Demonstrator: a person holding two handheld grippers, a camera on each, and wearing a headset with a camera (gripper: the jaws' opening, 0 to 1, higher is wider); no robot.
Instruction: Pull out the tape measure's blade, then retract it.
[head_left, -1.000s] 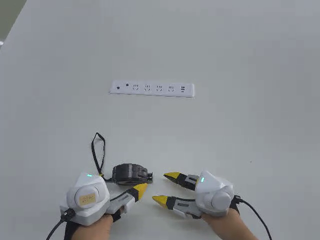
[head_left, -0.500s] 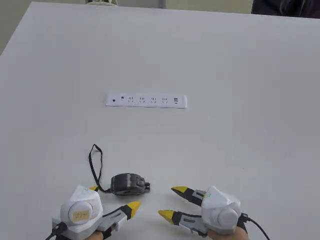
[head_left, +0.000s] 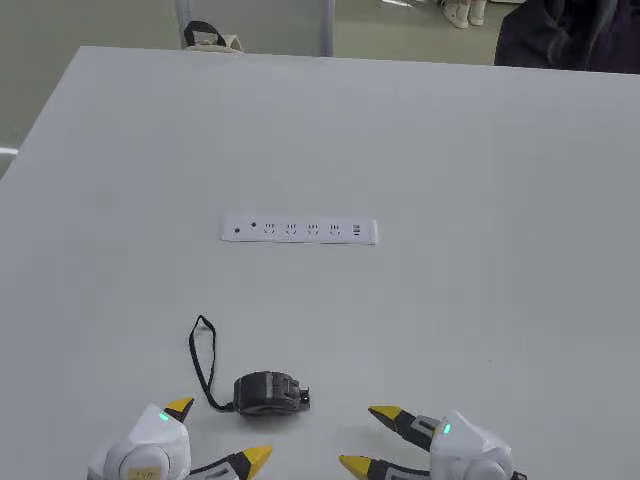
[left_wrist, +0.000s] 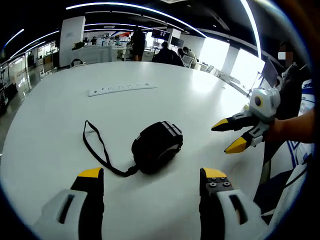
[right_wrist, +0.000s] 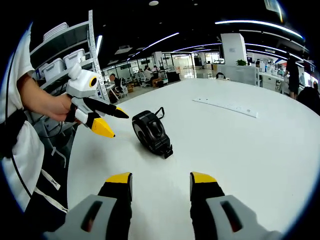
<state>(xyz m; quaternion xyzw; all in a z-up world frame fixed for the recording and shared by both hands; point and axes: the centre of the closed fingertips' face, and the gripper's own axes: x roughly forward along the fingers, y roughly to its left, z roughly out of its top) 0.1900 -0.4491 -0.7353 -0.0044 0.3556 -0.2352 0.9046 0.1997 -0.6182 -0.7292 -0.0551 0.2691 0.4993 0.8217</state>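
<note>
Bright ceiling strips (left_wrist: 110, 5) light the white table (head_left: 480, 300) evenly; fisheye edges bend and seemingly blur.

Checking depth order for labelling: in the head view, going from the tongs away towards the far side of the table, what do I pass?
tape measure → power strip → table's far edge

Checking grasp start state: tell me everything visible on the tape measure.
The tape measure is a compact dark grey-black case with a ridged, rubbery-looking grip, resting on the white table. The blade looks fully retracted, with just a small tab at the mouth on the side facing the right gripper. A thin black strap loops from the opposite end, flat on the table. Both the right and the left gripper are open and apart from it.
</note>
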